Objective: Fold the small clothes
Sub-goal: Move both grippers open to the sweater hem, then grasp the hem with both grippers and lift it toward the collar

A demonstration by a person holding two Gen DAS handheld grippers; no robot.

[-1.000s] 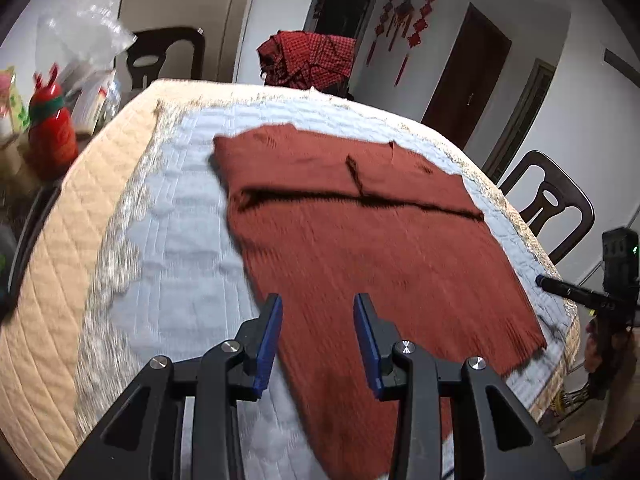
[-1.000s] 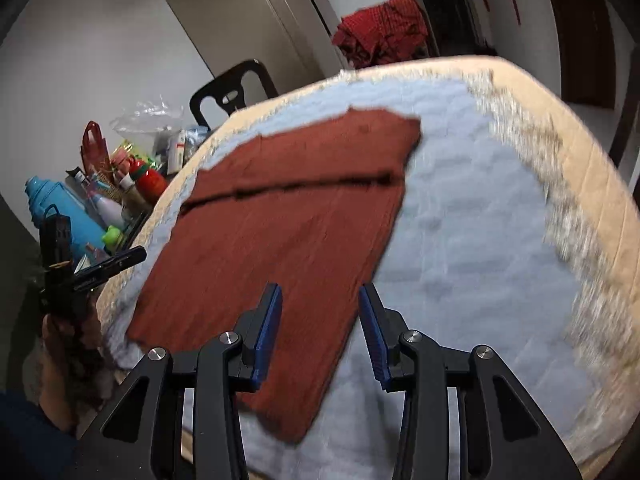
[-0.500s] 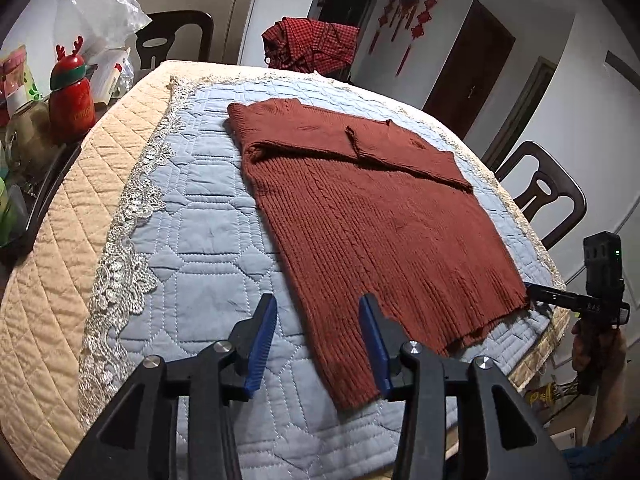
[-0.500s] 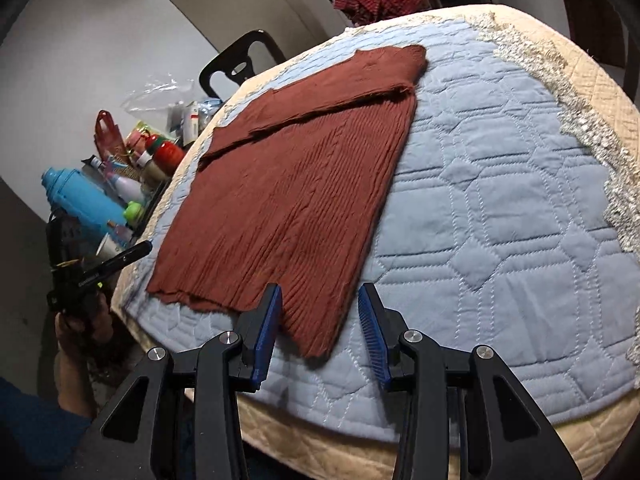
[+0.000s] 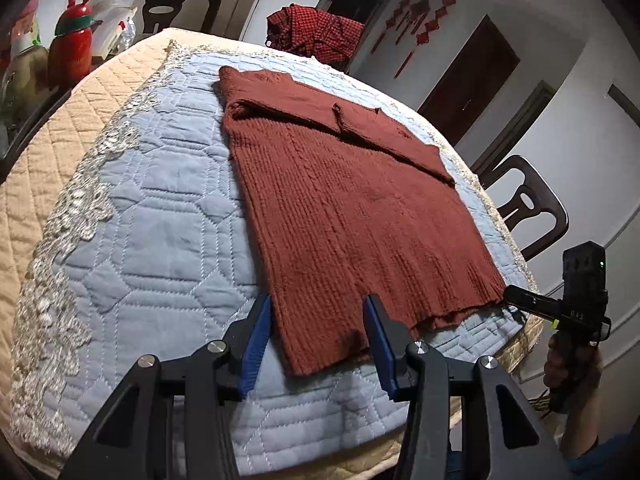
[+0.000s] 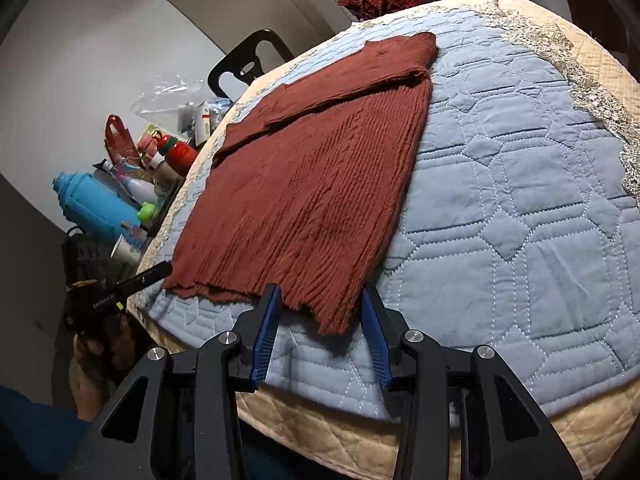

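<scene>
A rust-red knit sweater point(image 5: 352, 208) lies flat on the blue quilted pad point(image 5: 152, 216), its sleeves folded across the far top; it also shows in the right wrist view point(image 6: 312, 184). My left gripper point(image 5: 318, 320) is open, its blue pads either side of the hem's near left corner. My right gripper point(image 6: 322, 308) is open around the hem's near right corner. The right gripper also shows in the left wrist view point(image 5: 520, 300), and the left gripper in the right wrist view point(image 6: 160, 270), each at the far hem corner.
The pad lies on a beige quilted table cover point(image 5: 60, 136). Bottles, a red reindeer jar point(image 5: 70, 48) and a blue flask point(image 6: 96, 200) crowd the table's left side. A red checked cloth point(image 5: 316, 32) hangs on a far chair. A dark chair point(image 5: 528, 208) stands at the right.
Both grippers have drawn back toward the near table edge and lowered to the sweater's hem corners. The sweater has not moved.
</scene>
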